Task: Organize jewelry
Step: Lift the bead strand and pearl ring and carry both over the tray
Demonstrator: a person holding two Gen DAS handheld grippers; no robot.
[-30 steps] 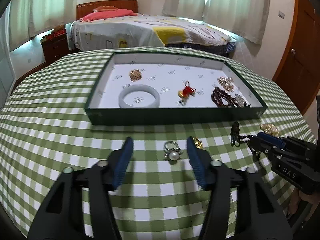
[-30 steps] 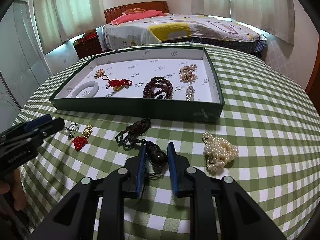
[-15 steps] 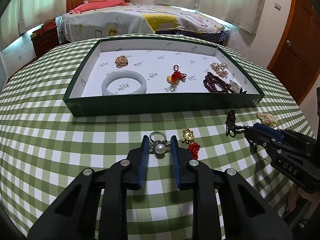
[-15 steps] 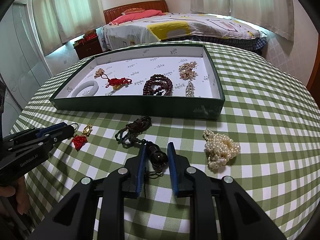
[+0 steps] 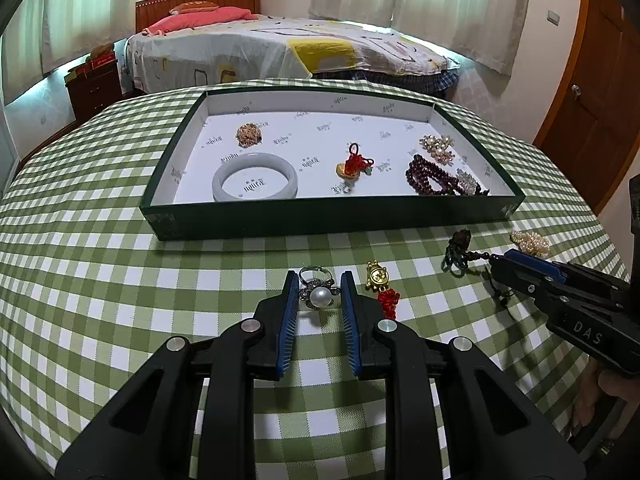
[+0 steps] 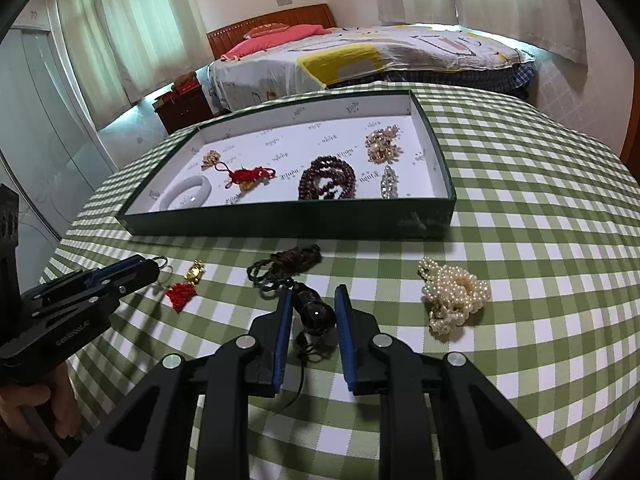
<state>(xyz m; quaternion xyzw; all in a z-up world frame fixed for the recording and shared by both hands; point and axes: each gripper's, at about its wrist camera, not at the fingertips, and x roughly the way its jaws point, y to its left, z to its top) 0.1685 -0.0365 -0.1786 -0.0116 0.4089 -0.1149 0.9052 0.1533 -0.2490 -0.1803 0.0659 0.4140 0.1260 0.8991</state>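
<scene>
The right claw [image 5: 516, 266], off to the right of the left claw [image 5: 319, 282], bears the raised letters "DAS" on its black body. Small dark marks repeat across the white tray lining [image 5: 320, 148] beyond both claws, too small to read.

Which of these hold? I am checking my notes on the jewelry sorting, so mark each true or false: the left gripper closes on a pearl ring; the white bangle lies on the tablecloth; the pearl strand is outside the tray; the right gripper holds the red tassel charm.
1. The left gripper has closed on the silver pearl ring. True.
2. The white jade bangle lies on the green checked tablecloth. False: it lies inside the dark green tray.
3. The bunched white pearl strand is outside the tray. True.
4. The right gripper holds the gold charm with red tassel. False: it grips the dark bead pendant on a cord.
</scene>
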